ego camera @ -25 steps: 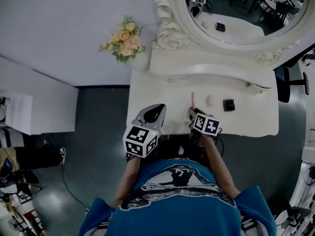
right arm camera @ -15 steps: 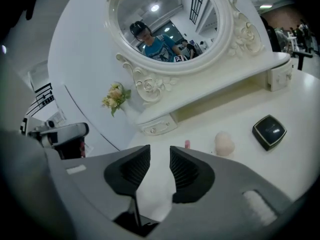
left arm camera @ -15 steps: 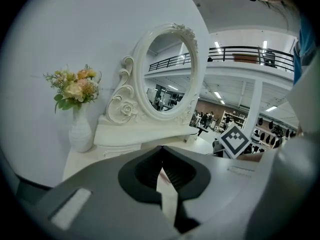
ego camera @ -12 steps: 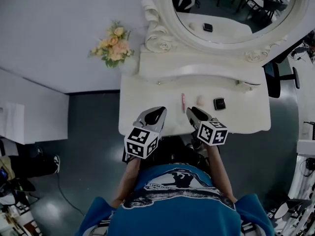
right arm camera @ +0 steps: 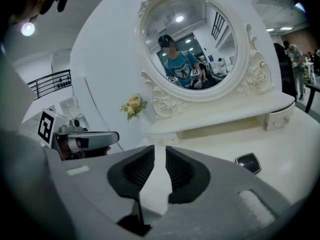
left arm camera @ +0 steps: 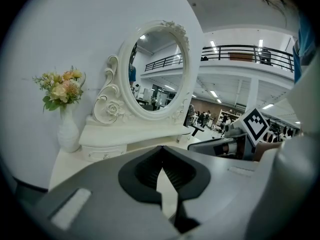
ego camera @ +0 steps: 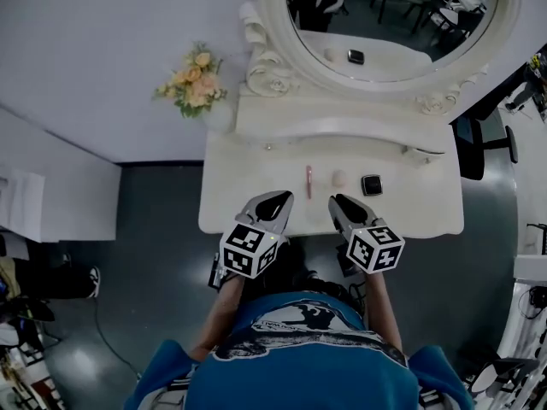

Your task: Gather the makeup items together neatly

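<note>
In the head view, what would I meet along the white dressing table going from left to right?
flowers → pink stick → pale round lump → black compact

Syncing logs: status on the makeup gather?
Left tool shut, empty. Right tool just closing, slightly apart, nothing between. Pink tube, beige sponge, black compact in a row on vanity. Path clear.

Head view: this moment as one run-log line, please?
left gripper: shut, empty | right gripper: jaws just closing, small gap, empty | pink tube, pale round item, black compact: row on table, none held
</note>
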